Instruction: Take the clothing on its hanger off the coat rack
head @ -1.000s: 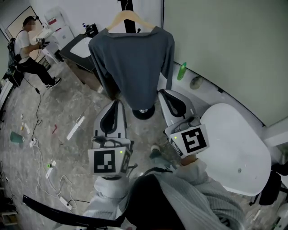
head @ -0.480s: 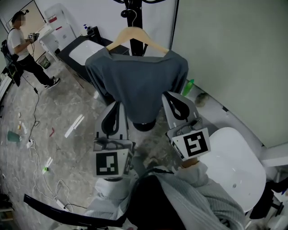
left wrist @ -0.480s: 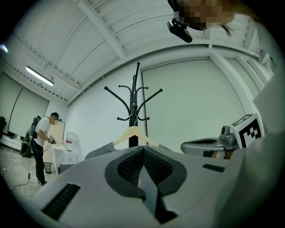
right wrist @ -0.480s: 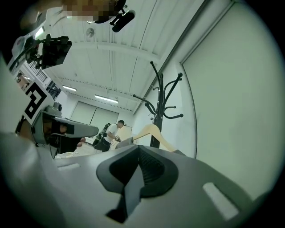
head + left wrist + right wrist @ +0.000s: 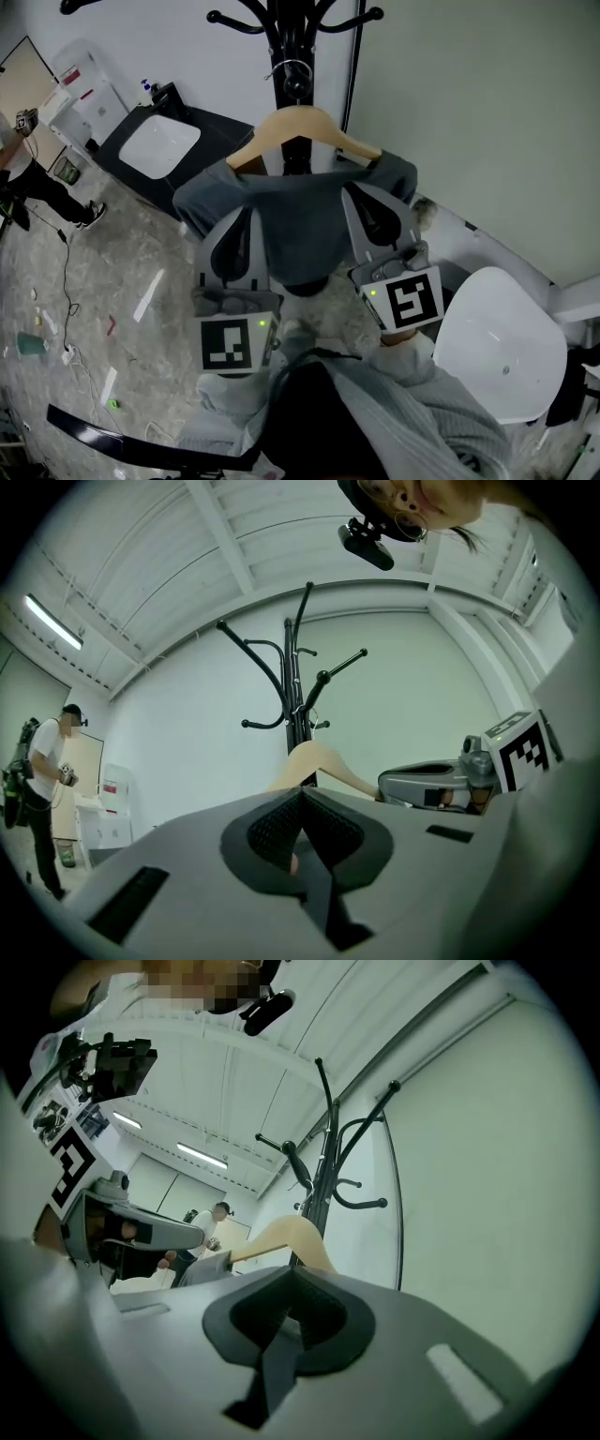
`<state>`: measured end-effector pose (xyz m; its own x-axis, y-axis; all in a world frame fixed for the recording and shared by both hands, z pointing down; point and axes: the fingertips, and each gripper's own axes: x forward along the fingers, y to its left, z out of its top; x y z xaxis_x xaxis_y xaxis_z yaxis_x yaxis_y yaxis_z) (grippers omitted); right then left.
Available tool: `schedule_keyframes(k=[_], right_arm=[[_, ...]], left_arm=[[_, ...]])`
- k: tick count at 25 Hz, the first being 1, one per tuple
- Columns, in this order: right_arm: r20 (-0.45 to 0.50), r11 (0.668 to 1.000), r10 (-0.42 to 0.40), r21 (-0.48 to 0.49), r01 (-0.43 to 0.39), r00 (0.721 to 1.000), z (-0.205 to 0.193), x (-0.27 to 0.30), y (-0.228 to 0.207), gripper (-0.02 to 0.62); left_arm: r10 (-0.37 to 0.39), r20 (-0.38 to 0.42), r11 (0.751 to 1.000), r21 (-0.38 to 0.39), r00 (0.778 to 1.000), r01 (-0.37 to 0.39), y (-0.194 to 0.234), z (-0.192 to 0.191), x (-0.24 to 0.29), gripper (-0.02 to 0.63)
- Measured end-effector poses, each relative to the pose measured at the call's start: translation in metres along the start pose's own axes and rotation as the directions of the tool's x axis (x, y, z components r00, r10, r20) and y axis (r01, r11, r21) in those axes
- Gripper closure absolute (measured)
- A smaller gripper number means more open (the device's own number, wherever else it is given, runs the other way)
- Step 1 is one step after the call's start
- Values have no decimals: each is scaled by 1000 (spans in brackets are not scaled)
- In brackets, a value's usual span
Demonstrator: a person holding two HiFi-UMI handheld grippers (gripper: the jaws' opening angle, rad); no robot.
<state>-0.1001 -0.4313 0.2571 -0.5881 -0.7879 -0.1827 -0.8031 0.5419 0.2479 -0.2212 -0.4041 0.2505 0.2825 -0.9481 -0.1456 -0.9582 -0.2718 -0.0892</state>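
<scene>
Nearest: left claw and right claw, both clenched on nothing, raised level at either flank of the grey top. Beyond them, draped on its wooden hanger, still hooked to the coat rack — not yet off. Risk of tipping the hanger if nudged up unevenly with shut tips — shedding the top off one shoulder, or snagging the hook on its peg.

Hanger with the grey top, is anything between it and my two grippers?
Nothing visible. The left gripper and right gripper, both shut, sit close under the hanger, at the shoulders of the grey top.
</scene>
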Motion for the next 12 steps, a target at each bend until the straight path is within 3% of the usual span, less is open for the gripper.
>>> schedule_keyframes(k=[6, 12], right_arm=[[-30, 992, -126, -15, 126, 992, -15, 27, -15, 592], [-30, 983, -178, -59, 176, 983, -13, 32, -33, 592]], left_arm=[[-94, -23, 996, 3, 995, 94, 28, -13, 38, 601], [-130, -24, 991, 12, 991, 131, 28, -17, 56, 601]])
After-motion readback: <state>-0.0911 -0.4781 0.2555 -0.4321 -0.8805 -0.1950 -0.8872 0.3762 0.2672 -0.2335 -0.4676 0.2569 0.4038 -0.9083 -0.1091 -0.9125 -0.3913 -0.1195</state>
